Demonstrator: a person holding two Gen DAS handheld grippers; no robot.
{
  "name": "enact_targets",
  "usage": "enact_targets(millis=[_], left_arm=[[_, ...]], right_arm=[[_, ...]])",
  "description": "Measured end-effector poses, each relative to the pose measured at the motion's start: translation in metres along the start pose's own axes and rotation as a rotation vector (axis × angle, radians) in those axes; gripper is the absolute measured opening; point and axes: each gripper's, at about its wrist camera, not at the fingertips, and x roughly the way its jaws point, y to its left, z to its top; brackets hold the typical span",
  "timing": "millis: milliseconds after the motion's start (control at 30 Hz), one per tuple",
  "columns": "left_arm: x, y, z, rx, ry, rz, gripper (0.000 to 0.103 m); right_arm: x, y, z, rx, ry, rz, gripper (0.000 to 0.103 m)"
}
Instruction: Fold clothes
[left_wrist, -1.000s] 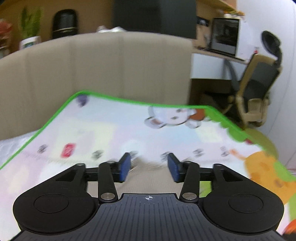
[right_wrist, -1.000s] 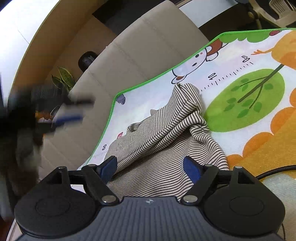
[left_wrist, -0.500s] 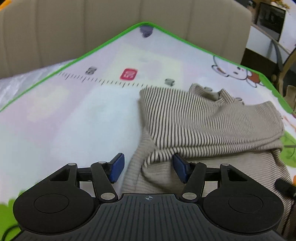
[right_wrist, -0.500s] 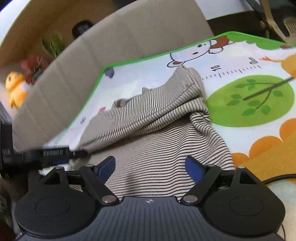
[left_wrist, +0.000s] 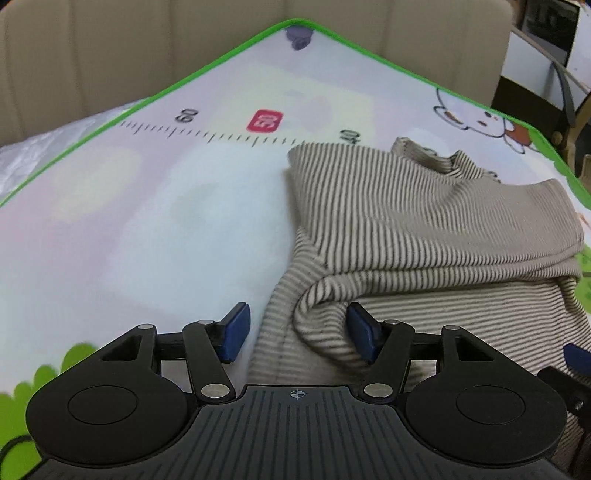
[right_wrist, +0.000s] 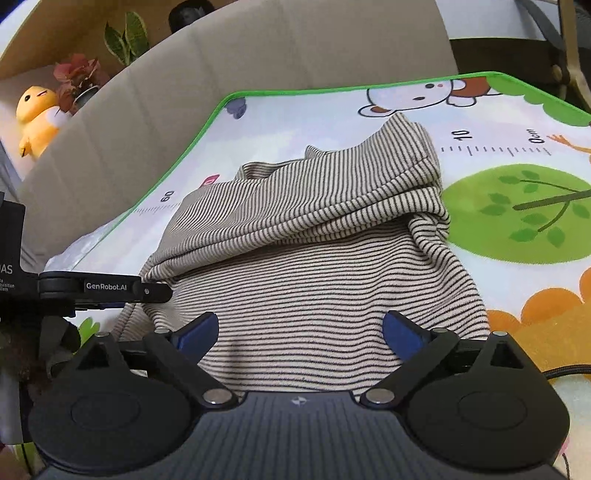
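**Both grippers open over the striped top**

My left gripper (left_wrist: 297, 328) has its blue pads spread apart, gripping nothing — a rolled fold at the left edge of the striped top (left_wrist: 424, 229) sits in the gap between them, the right pad close against the cloth and the left pad over bare mat. My right gripper (right_wrist: 299, 332) is spread wider, its jaws apart over the near, flat part of the same garment; I cannot tell whether the pads touch the cloth, and it holds nothing.

From the right wrist view I see the left gripper's black finger coming in from the left, its tip at the garment's left edge.

The top — beige with thin dark stripes — lies on the play mat (left_wrist: 166, 221), its upper half doubled down over the lower in a thick, loose fold, the collar towards the far edge. The mat has a green border, a printed ruler and cartoon animals. Beyond it stands a beige sofa back (right_wrist: 258, 55), with a yellow plush toy (right_wrist: 37, 118) and a plant (right_wrist: 125, 37) behind.
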Motion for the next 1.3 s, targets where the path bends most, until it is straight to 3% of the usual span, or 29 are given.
enact_targets(millis=[333,367,433,500,633,800,900,1100,1200,1300], left_arm=[[-0.012,0.006,-0.007,-0.045,0.021,0.025,0.067],[-0.012,0.007,-0.007,-0.051,0.022,0.021,0.067],[-0.016,0.01,-0.005,-0.073,0.015,0.004,0.068],[-0.022,0.013,-0.002,-0.101,-0.013,-0.037,0.068],[-0.037,0.014,0.01,-0.133,-0.119,-0.151,0.067],[-0.032,-0.004,0.022,-0.079,-0.19,-0.255,0.067],[-0.023,-0.011,0.018,-0.04,-0.163,-0.25,0.068],[-0.015,-0.004,0.02,-0.062,-0.155,-0.239,0.076],[-0.01,0.001,0.022,-0.09,-0.152,-0.202,0.084],[-0.004,0.003,0.022,-0.092,-0.143,-0.118,0.089]], right_arm=[[-0.003,0.005,0.005,-0.059,0.039,-0.003,0.095],[-0.004,0.006,0.007,-0.066,0.045,-0.004,0.092],[-0.01,0.003,0.018,-0.073,0.03,-0.006,0.063],[-0.019,-0.001,0.034,-0.084,-0.019,-0.033,0.047],[-0.022,-0.016,0.074,-0.1,-0.134,-0.142,0.047],[0.014,-0.026,0.101,-0.084,-0.093,-0.179,0.049],[0.036,-0.032,0.117,-0.074,-0.068,-0.201,0.006],[0.002,-0.011,0.139,-0.107,-0.215,-0.105,0.004],[0.01,-0.021,0.122,-0.157,-0.165,-0.187,0.004],[0.034,-0.05,0.09,-0.145,-0.036,-0.269,0.006]])
